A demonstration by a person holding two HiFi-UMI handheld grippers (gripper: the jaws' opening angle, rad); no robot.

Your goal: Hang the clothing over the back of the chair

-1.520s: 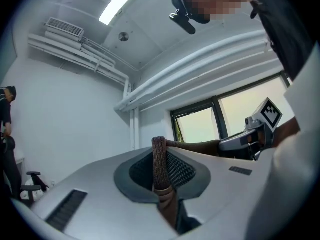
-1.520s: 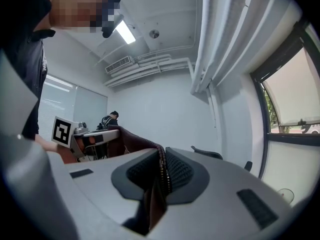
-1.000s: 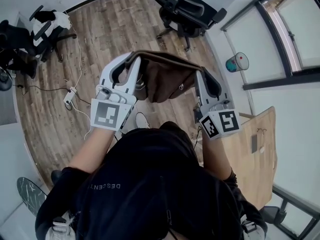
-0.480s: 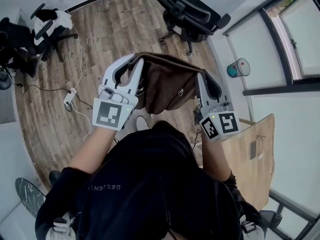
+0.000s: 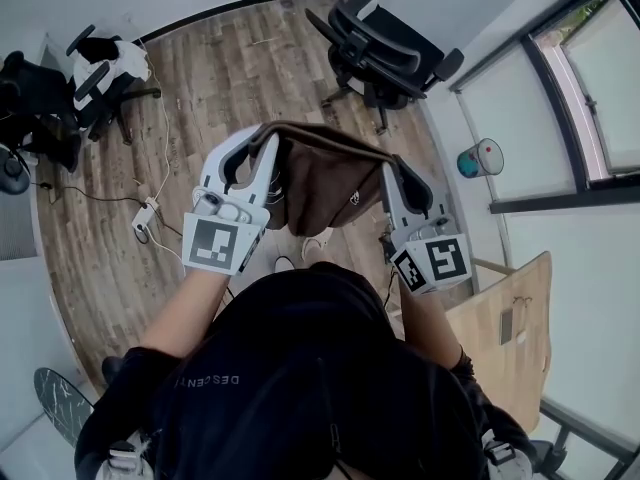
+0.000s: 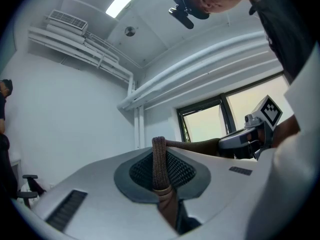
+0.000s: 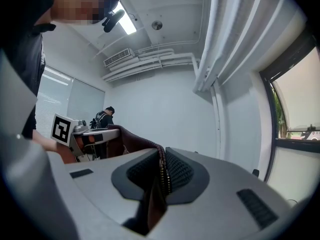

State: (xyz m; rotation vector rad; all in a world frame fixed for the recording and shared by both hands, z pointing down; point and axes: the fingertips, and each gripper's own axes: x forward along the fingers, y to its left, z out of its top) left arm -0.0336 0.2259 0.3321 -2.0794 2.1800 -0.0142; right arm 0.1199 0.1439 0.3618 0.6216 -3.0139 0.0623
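Observation:
A brown garment (image 5: 320,178) hangs stretched between my two grippers in the head view, its body sagging below the taut top edge. My left gripper (image 5: 262,140) is shut on its ribbed hem (image 6: 159,164). My right gripper (image 5: 392,165) is shut on the zipper edge (image 7: 162,174). Both point level at chest height. A black office chair (image 5: 385,43) stands on the wood floor ahead and slightly right of the garment, apart from it. Each gripper view shows the other gripper across the stretched cloth.
A second black chair (image 5: 95,68) with white clothing stands at far left, with cables and a power strip (image 5: 145,218) on the floor. A wooden desk (image 5: 510,318) is at right, a small bin (image 5: 478,156) by the window. Another person (image 7: 102,119) stands in the background.
Both grippers with the brown garment have shifted a little down-left in the head view, and the black chair now sits farther in and lower in the picture.

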